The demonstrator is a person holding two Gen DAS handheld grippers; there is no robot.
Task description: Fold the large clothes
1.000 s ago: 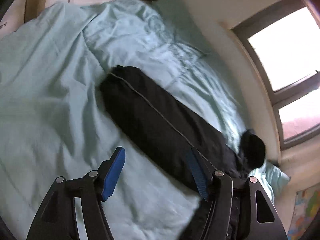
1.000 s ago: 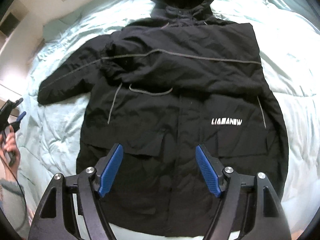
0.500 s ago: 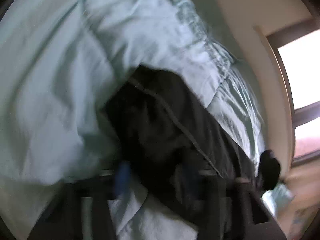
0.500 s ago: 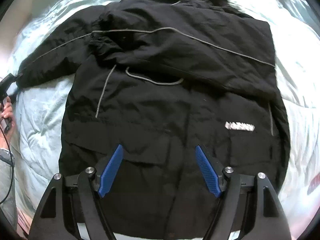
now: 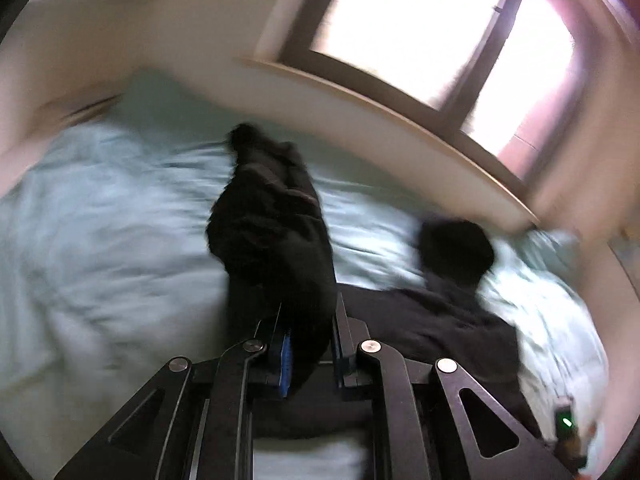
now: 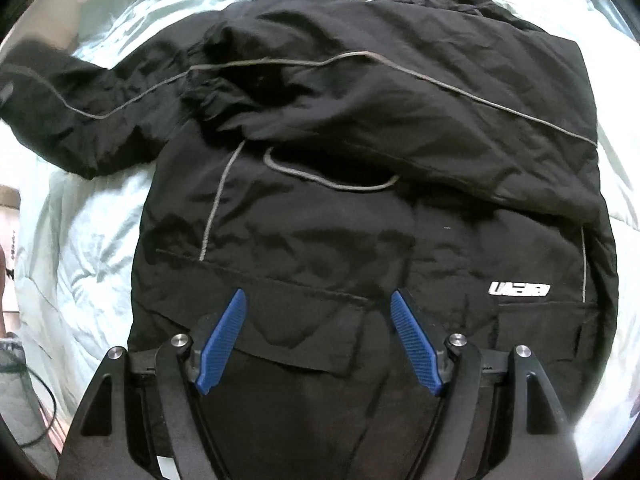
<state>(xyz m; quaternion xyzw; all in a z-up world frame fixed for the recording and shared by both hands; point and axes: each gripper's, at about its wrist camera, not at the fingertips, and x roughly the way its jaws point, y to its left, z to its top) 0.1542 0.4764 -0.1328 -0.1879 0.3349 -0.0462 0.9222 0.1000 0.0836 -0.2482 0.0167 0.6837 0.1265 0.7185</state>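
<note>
Left tool (image 5: 310,344) has just clamped the soft, bulky jacket's (image 6: 360,200) sleeve (image 5: 276,232); right tool (image 6: 320,344) gapes, empty, over its hem.

**Black hooded jacket spread on the pale green duvet**

The black jacket (image 6: 360,184) lies front up and flat on the pale green duvet (image 6: 84,240), its hood at the far end. Grey piping runs across the chest and down both front panels; a white logo sits low on one side above a flap pocket. One sleeve is folded across the chest. The other sleeve (image 5: 276,240) is lifted clear of the duvet, bunched and blurred.
</note>
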